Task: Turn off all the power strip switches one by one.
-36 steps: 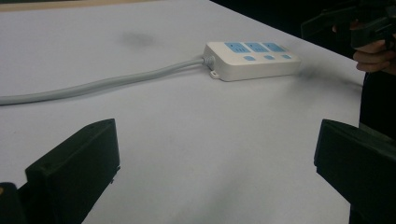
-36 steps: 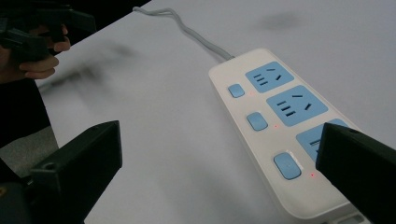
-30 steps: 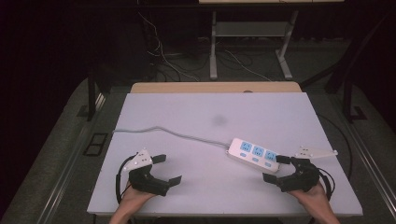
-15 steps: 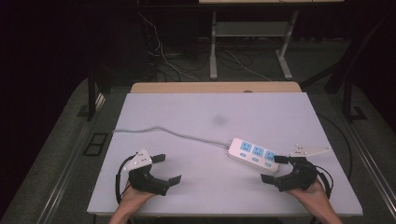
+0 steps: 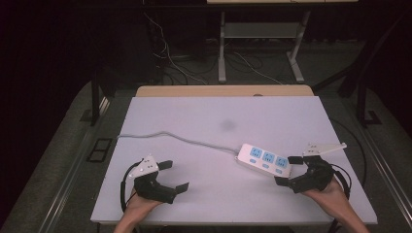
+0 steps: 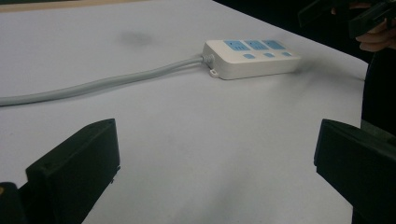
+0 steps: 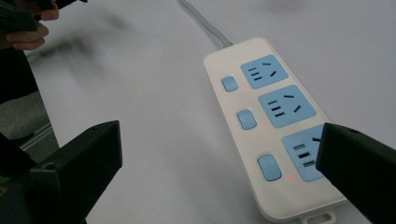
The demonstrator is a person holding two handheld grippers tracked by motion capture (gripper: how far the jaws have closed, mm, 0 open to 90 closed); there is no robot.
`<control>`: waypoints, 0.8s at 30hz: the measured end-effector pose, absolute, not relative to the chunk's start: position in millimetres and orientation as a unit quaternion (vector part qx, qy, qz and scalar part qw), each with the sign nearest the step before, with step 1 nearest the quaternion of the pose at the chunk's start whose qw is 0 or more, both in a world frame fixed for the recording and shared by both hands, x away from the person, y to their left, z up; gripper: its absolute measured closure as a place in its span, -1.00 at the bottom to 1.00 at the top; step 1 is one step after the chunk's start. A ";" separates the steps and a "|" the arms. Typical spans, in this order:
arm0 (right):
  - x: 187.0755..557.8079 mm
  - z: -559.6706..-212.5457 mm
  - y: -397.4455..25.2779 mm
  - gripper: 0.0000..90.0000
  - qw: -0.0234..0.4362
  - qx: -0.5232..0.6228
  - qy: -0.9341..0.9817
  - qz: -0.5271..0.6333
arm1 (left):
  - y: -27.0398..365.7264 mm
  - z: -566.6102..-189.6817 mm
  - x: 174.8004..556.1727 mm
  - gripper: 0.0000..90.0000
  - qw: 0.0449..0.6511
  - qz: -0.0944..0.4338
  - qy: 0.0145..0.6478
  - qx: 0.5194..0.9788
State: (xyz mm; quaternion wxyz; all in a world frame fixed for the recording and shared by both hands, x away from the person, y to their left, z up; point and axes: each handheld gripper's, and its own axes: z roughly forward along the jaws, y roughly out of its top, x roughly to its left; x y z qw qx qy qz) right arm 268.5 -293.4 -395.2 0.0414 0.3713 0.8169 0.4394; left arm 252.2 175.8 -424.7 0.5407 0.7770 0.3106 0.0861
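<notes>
— Moved since a second ago? Right gripper [image 5: 290, 171]: a little closer to the power strip [image 5: 265, 158], its upper jaw now at the strip's right end. Left gripper [image 5: 173, 175]: unchanged.

— Item one, power strip?

— White, three blue sockets in a row, a blue button beside each. Lies flat on the table [image 5: 218, 121]. Small red lights show beside the buttons in the right gripper view [image 7: 275, 126].

— Cord?

— Grey cord [image 5: 180, 139], running from the strip's left end across the table toward its left edge. Also seen in the left gripper view [image 6: 102, 84], leading into the strip [image 6: 252, 58].

— Item two, right gripper?

— Just beside the strip's right end, jaws spread wide, holding nothing. One jaw overlaps the nearest socket in its own view; contact cannot be told. Held by the person's right hand [image 5: 330, 191].

— Item three, left gripper?

— Well apart from the strip, to its left. Jaws wide apart, holding nothing, bare table between them. Held by the person's left hand [image 5: 138, 206].

— Other marks?

— Faint dark smudge [image 5: 227, 125] on the table, behind the strip.
</notes>
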 end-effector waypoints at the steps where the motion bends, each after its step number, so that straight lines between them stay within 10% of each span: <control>1: 269.9 -395.1 -293.6 -0.99 0.041 0.370 0.819 0.438 | 175.7 -424.7 252.1 -1.00 0.540 0.086 0.310 0.778; 24: 294.5 -393.3 -293.8 -0.99 0.032 0.362 0.846 0.390 | 176.3 -425.6 251.9 -1.00 0.536 0.086 0.312 0.780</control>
